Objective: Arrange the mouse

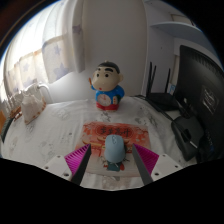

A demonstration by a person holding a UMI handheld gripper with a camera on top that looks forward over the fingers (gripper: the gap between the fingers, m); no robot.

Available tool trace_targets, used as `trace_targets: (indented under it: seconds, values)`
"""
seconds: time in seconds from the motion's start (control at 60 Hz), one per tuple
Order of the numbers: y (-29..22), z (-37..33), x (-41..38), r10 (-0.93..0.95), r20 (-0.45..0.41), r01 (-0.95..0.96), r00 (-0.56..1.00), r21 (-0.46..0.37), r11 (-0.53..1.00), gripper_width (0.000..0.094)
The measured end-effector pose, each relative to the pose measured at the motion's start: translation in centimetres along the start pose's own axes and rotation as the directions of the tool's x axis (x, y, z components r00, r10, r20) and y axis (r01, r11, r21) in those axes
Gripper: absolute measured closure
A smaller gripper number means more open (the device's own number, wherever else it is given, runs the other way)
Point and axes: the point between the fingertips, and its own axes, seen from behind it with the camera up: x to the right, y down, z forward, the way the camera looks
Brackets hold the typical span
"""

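A light blue computer mouse [115,150] sits between my gripper's fingers, its nose pointing away from me. My gripper [114,150] is shut on the mouse, with the fingertips [98,150] pressing its two sides. The mouse is held just over the near edge of an orange patterned mat [118,129] on the white-covered table [60,135]. The mouse's underside is hidden.
A cartoon boy doll [108,88] in a blue top stands beyond the mat. A dark monitor [203,85] and black desk gear [188,135] are at the right. A pale plush toy [35,102] lies at the left. Curtains hang behind.
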Motion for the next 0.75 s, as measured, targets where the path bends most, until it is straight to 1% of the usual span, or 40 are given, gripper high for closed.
trace_targets:
  seconds: [0.167,0.25,0.3,0.367,0.617,0.75]
  values:
    - [-0.1,-10.2,-1.6,-0.019,0.022,0.020,1.000,-0.019,1.000,0.0082]
    - [0.7,-13.8,-2.8,-0.017,0.061,0.019,0.998,-0.036,0.999,0.0085]
    - [1.1,-15.1,-3.1,-0.021,0.067,0.025,0.998,-0.050,0.998,0.0088]
    - [1.2,-16.4,-2.9,-0.032,0.061,0.035,0.998,-0.056,0.998,0.0090]
    - [0.1,-17.5,-1.3,-0.056,-0.006,0.056,0.998,-0.004,0.998,0.0090]
    - [0.3,-17.5,-1.5,-0.045,-0.004,0.045,0.999,-0.007,0.999,0.0088]
